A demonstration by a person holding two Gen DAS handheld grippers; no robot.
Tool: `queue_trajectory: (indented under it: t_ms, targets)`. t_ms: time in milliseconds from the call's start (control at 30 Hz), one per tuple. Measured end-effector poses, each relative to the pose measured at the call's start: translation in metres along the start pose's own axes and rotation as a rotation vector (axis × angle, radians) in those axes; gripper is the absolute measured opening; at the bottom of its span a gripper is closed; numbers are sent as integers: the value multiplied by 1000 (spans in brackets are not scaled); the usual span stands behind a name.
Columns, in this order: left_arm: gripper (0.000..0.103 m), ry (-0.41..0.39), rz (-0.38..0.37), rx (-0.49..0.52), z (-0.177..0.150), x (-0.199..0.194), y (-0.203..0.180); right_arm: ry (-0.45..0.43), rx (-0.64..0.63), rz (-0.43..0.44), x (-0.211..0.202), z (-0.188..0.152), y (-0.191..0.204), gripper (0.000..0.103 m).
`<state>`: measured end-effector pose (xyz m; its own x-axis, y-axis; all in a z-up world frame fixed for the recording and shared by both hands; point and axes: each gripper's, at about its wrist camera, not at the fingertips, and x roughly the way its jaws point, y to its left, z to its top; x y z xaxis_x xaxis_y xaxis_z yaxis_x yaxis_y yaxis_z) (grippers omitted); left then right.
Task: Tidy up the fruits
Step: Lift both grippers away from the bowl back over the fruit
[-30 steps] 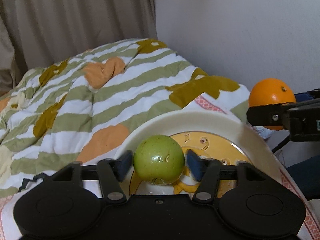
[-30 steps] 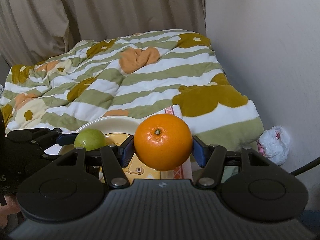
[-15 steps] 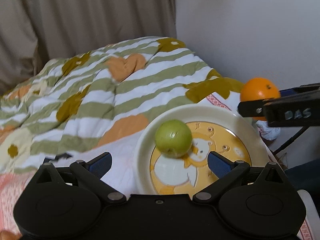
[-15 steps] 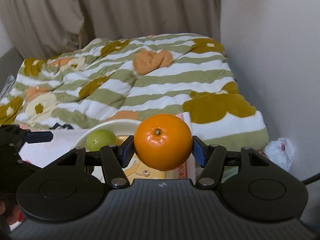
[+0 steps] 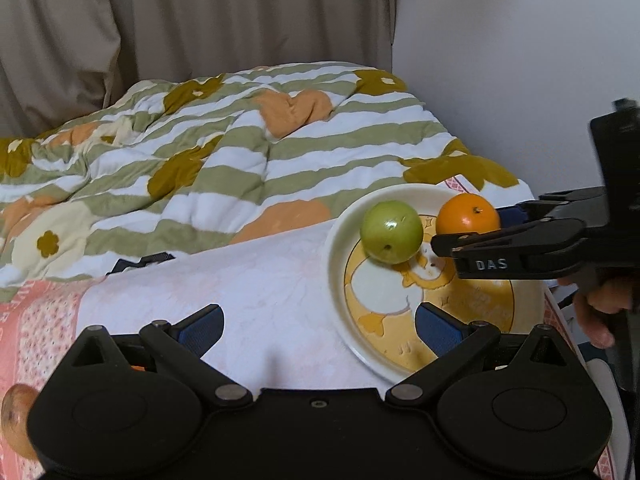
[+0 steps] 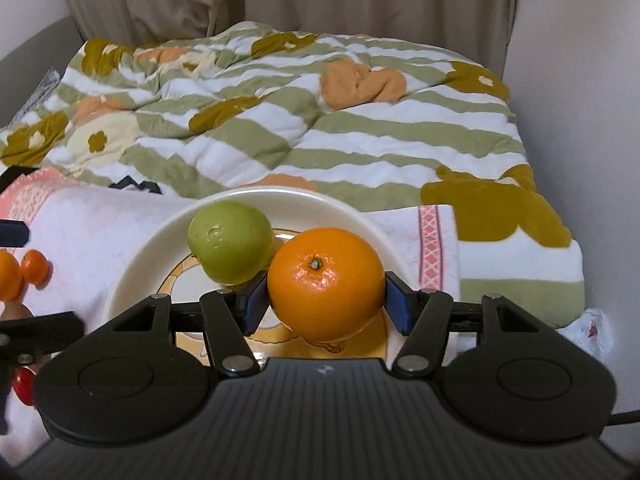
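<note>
A green apple [image 5: 391,231] [image 6: 230,241] lies on a cream plate [image 5: 340,288] [image 6: 132,276] with a yellow cartoon print, on a pale cloth over the bed. My right gripper [image 6: 324,300] is shut on an orange [image 6: 324,283] [image 5: 467,218] and holds it over the plate, just right of the apple. The left gripper [image 5: 318,326] stands wide open with nothing between its fingers, pulled back to the near left of the plate.
A striped green, white and orange quilt [image 5: 240,152] covers the bed behind. Small orange fruits [image 6: 34,266] and a red one [image 6: 22,386] lie on the cloth left of the plate. A brownish fruit [image 5: 14,420] shows at the lower left. A wall [image 5: 520,60] rises at right.
The left gripper opened, left the green apple on the plate and drew back to the left. My right gripper carried the orange down over the plate beside the apple.
</note>
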<state>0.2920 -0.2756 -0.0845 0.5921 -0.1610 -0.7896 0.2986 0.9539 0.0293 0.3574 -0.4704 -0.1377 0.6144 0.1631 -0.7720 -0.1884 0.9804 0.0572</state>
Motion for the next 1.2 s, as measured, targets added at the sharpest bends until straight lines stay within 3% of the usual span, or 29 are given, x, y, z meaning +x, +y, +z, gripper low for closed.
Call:
queue_trajectory:
  t_ms: [200, 267, 333, 533, 867, 1200]
  targets:
    - [103, -2, 23, -26, -10, -9, 7, 17, -20, -16, 10, -2, 5, 76]
    - [103, -3, 28, -34, -13, -12, 8, -7, -41, -36, 5, -3, 7, 96]
    - [103, -7, 35, -36, -15, -16, 8, -42, -55, -41, -5, -5, 10, 103]
    - [103, -31, 42, -58, -20, -31, 9, -64, -43, -52, -29, -7, 11, 103]
    - [103, -157, 65, -76, -37, -91, 4, -109, -7, -51, -105, -9, 26, 103]
    - [103, -204, 133, -146, -81, -155, 26, -151, -20, 4, -172, -26, 70, 103]
